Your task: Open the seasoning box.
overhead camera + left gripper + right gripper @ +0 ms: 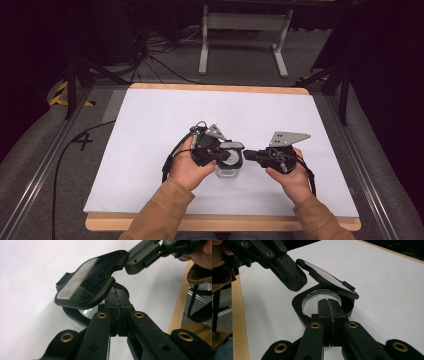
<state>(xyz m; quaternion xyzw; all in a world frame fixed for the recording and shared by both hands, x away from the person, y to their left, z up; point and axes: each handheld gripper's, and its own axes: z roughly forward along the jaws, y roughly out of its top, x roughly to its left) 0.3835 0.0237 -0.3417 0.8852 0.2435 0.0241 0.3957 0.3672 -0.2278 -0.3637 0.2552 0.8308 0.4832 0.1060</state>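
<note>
Lifting the hinged lid (329,280) of the small black-rimmed container (298,306) looks half done: the lid stands tilted. Both the left gripper (119,315) and right gripper (331,315) have jaws pressed together, empty, at the container mid-table.

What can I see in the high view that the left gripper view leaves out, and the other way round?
From above: the person's two tan sleeves, the whole white sheet and a grey stand on the floor behind. Up close: the raised lid with its glossy face, and the left gripper, jaws shut, beneath it. Shared: the right gripper at the lid's edge, and the white sheet.
</note>
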